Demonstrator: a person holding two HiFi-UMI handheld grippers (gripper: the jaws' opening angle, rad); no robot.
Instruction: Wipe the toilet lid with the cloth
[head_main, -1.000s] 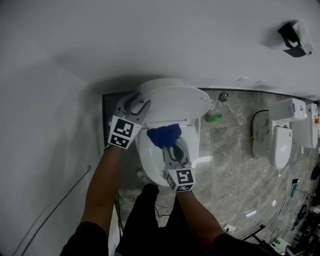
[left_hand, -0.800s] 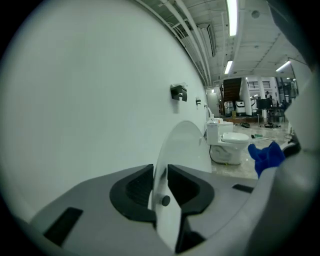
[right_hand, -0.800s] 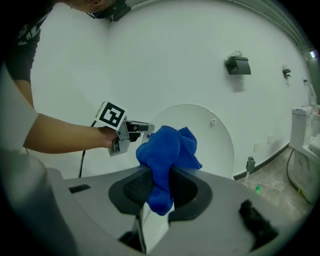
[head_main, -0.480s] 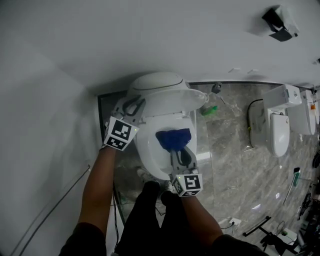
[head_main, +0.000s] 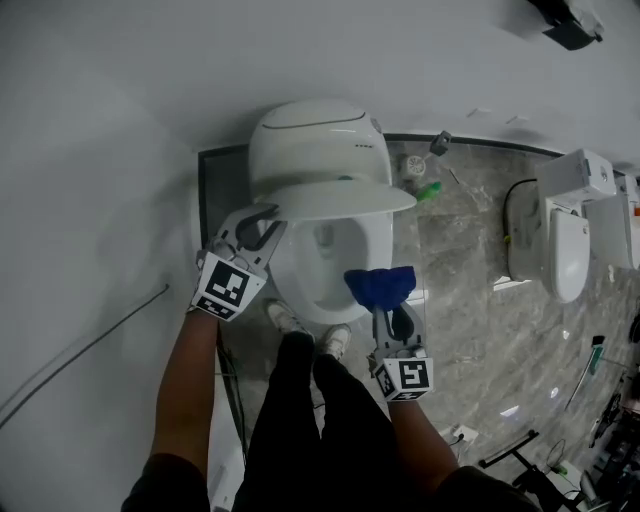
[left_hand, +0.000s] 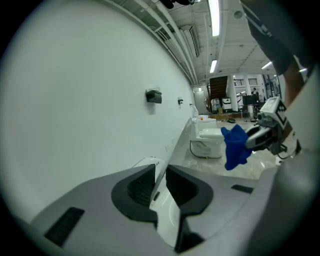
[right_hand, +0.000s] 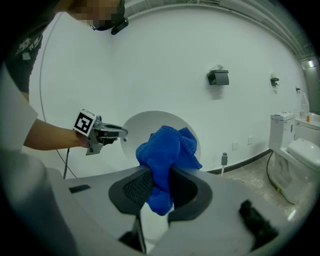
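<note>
The white plastic toilet lid (head_main: 340, 200), upper centre of the head view, stands half-raised, its left edge pinched by our left gripper (head_main: 262, 222). Just below right, our right gripper (head_main: 384, 304) clamps the bunched blue cloth (head_main: 380, 285). If that thin edge slips, the lid may slam.

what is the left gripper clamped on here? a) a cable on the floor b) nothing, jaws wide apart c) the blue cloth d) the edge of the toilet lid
d: in its own view the left gripper pinches the thin white edge of the toilet lid, while the blue cloth sits in the right gripper.
</note>
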